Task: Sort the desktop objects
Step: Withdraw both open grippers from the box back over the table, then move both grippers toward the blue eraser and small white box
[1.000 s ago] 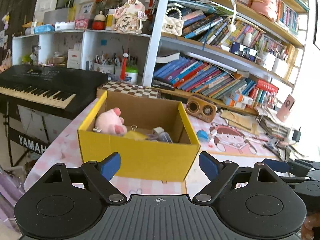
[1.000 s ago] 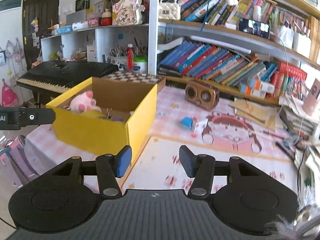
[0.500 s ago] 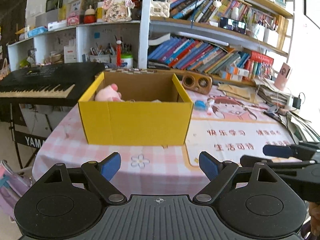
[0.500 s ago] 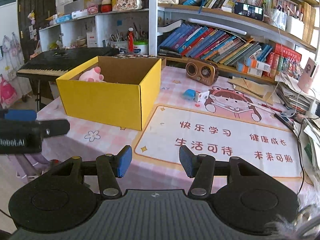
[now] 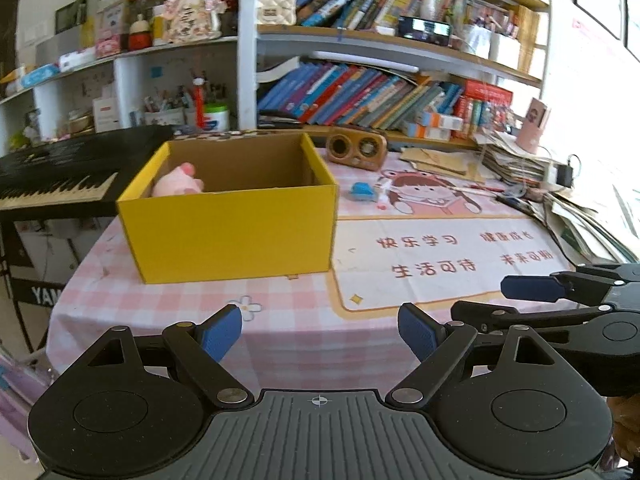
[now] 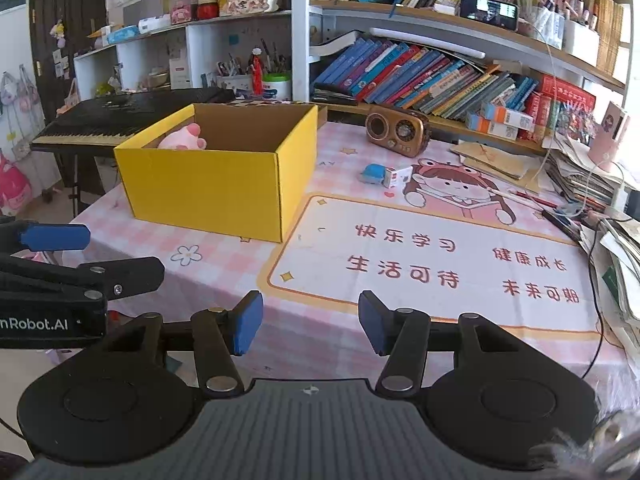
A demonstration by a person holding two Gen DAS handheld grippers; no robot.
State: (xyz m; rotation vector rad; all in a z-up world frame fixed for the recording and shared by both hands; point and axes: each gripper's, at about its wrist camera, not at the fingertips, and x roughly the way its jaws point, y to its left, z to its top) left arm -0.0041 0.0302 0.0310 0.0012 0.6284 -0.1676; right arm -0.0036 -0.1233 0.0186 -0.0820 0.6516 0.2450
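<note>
A yellow cardboard box (image 5: pixel 228 232) (image 6: pixel 208 188) stands open-topped on the pink checked tablecloth, left of the desk mat. A pink plush toy (image 5: pixel 176 184) (image 6: pixel 184 138) lies inside at its left end. A small blue object (image 6: pixel 372 172) and a small white box (image 6: pixel 398 176) lie together on the mat beyond the box. My left gripper (image 5: pixel 320 328) is open wide and empty, near the table's front edge. My right gripper (image 6: pixel 310 326) hovers over the mat's front edge, its jaws narrower but apart, holding nothing. Each gripper shows side-on in the other's view.
A wooden radio (image 6: pixel 398 130) stands at the back of the table. A black keyboard (image 6: pixel 120 116) is left of the table. Stacked papers and cables (image 6: pixel 580 184) crowd the right edge. Bookshelves (image 6: pixel 440 76) rise behind. The desk mat (image 6: pixel 420 256) bears printed characters.
Both grippers have drawn back from the yellow box toward the table's front edge and sunk a little; the box now looks farther off. The left view has levelled. Jaw widths are unchanged.
</note>
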